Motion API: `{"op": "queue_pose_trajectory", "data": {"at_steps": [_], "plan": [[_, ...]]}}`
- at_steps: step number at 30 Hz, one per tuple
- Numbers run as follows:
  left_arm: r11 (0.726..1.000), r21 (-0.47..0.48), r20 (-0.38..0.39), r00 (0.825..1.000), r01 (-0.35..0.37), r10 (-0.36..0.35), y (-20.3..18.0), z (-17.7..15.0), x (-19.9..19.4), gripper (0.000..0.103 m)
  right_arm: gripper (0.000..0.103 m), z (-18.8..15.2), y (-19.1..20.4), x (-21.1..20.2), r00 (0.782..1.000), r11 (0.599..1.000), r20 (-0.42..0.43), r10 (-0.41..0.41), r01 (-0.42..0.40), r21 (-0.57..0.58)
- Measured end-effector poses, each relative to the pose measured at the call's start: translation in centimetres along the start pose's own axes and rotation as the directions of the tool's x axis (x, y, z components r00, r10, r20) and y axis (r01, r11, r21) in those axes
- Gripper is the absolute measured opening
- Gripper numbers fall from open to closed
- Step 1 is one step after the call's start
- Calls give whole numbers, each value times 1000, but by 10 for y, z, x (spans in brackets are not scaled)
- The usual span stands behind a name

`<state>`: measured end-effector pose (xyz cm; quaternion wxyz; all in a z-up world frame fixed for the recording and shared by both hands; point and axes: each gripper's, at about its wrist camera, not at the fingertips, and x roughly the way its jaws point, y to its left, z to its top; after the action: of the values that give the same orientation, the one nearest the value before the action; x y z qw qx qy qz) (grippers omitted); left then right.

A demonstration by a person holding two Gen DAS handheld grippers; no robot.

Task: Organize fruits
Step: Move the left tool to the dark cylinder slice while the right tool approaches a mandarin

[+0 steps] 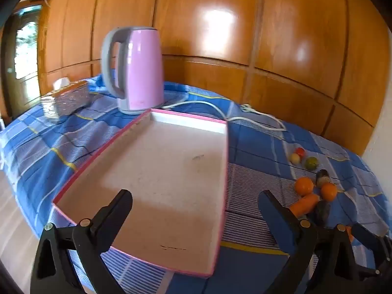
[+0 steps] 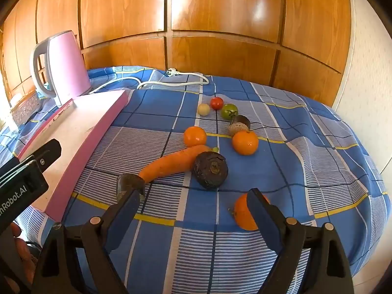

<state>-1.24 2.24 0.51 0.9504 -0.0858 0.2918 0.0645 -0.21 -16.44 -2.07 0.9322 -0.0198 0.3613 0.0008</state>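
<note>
A pink-rimmed tray (image 1: 171, 120) lies empty on the blue checked cloth; it also shows at the left of the right wrist view (image 2: 98, 132). My left gripper (image 1: 196, 203) is open above the tray's near end. My right gripper (image 2: 193, 203) is open and empty, low over the cloth. Beyond it lie a carrot (image 2: 171, 163), a dark beet (image 2: 210, 170), and oranges (image 2: 195, 136) (image 2: 245, 142). A third orange (image 2: 241, 214) sits against my right fingertip. Farther back are a red tomato (image 2: 216, 103), a green tomato (image 2: 229, 111) and a pale round fruit (image 2: 203, 109).
A pink kettle (image 1: 137, 68) stands behind the tray, its white cord (image 2: 171, 80) trailing along the back of the table. A patterned box (image 1: 66, 98) sits at the far left. A wooden panel wall (image 2: 220, 24) backs the table. A small dark object (image 2: 128, 183) lies at the carrot's near end.
</note>
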Motion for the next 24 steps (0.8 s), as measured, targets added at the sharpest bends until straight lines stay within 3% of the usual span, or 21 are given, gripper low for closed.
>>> {"op": "queue_pose_trajectory", "data": {"at_steps": [12,18,24], "plan": [[1000,1,-4,1000,26,-26,-3,-1,-1,102,75,0,5,0,1000,1000,-7,-10,10,3],[999,25,-5,999,39,-38,-8,-2,-1,102,74,0,1,0,1000,1000,-6,-6,6,-7],[997,49,-16,999,52,-51,-13,-3,1,95,66,0,-3,2,1000,1000,-11,-10,10,13]]}}
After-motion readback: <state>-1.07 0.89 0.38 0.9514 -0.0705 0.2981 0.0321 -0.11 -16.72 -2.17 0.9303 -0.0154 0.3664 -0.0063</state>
